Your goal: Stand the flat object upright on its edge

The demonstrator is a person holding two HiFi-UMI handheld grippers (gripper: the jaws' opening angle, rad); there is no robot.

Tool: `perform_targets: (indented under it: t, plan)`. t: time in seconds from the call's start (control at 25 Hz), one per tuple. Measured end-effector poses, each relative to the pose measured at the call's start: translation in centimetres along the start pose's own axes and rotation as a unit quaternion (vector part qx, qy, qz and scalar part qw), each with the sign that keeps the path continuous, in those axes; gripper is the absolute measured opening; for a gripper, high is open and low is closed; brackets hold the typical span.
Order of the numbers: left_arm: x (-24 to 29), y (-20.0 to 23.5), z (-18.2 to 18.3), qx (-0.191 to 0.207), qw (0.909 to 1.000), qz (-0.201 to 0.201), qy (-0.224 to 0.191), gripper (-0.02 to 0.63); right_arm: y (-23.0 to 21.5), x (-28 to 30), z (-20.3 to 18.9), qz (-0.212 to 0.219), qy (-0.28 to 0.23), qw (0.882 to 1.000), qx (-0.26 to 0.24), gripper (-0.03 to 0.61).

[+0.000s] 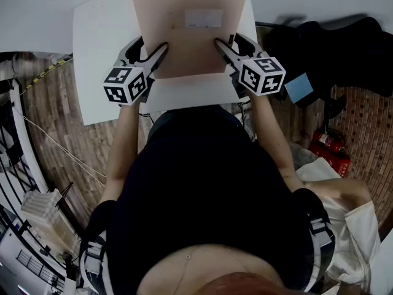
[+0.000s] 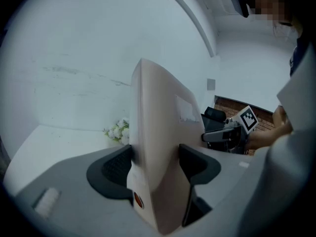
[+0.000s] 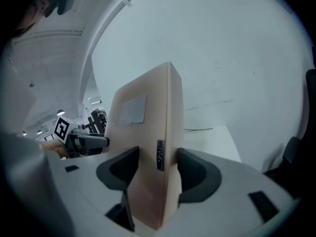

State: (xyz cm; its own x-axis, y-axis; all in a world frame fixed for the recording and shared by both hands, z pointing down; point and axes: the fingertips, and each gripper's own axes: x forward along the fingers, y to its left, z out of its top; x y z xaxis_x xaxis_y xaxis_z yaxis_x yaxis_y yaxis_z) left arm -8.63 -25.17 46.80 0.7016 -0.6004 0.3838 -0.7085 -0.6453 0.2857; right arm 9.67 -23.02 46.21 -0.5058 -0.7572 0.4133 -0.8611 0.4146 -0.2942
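White desk beneath; flat box clamped at opposite sides by left tongs and right tongs. Bottom edge best set level, grip released only once balanced.

Nothing legible. The white label on the beige box looks blank; print on its edge's black strip is too blurred.
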Motion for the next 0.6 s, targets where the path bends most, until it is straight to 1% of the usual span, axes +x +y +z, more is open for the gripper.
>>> perform_targets:
  t: [0.4, 0.6]
  plan:
    - [0.7, -0.9, 1.6, 0.058, 0.9981, 0.001, -0.021, 0.308, -0.5, -1.1, 1.6, -0.022, -0.032, 0.998, -0.048, 0.252]
    - [1.3, -1.7, 2.5, 0.080, 0.9963, -0.004, -0.033, 0.308, -1.0, -2.1, 2.3, -0.036, -0.054, 0.996, -0.064, 0.250]
